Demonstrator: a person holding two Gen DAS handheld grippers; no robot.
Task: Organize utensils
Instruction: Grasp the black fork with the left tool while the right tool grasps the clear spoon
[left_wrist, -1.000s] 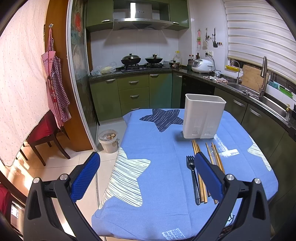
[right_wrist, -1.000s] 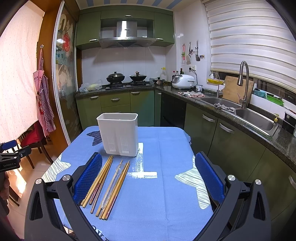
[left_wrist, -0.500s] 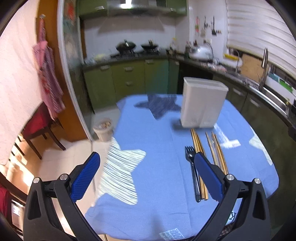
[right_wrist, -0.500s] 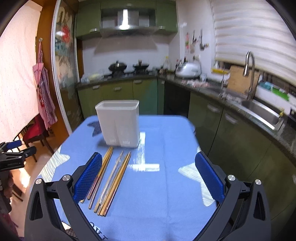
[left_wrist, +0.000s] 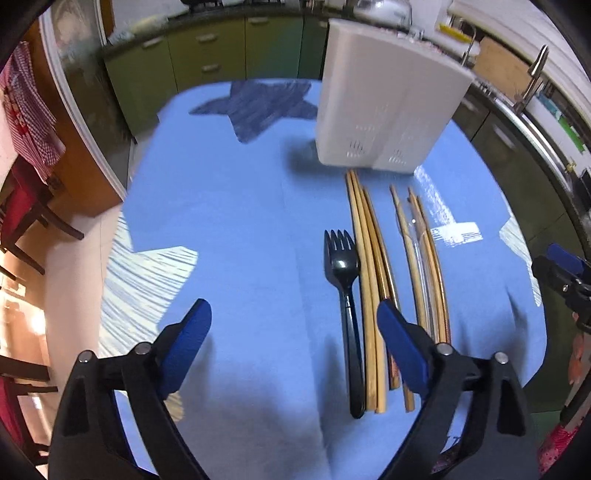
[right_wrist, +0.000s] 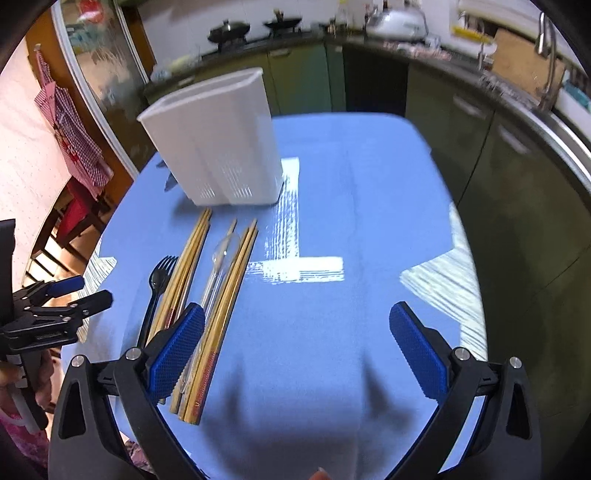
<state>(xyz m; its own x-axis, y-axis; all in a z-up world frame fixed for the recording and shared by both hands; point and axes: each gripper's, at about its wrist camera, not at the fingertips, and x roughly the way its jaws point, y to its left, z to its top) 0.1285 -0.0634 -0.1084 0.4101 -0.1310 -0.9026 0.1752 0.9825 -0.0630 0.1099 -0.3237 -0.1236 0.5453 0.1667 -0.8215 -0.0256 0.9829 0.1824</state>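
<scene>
On the blue tablecloth (left_wrist: 240, 229) lie a black plastic fork (left_wrist: 345, 295), a bundle of wooden chopsticks (left_wrist: 365, 277) and a second bundle (left_wrist: 424, 266) with a clear plastic spoon (right_wrist: 218, 266) among them. Behind them stands a white slotted utensil holder (left_wrist: 384, 103). My left gripper (left_wrist: 295, 332) hovers over the near end of the fork and first bundle. Its jaws are closing, the pads touching nothing. My right gripper (right_wrist: 295, 325) is open above bare cloth, its left finger (right_wrist: 181, 339) over the second chopstick bundle (right_wrist: 225, 306). The fork (right_wrist: 157, 284) and holder (right_wrist: 214, 144) show there too.
Each gripper shows at the edge of the other's view: the right gripper (left_wrist: 565, 273), the left gripper (right_wrist: 55, 306). Green cabinets (right_wrist: 498, 155) and a sink counter run along the right. A chair (left_wrist: 22, 221) and floor lie off the table's left edge.
Both views have tipped down and moved in toward the table, so the utensils look larger and nearer. The left gripper's fingers stand a little closer together than before.
</scene>
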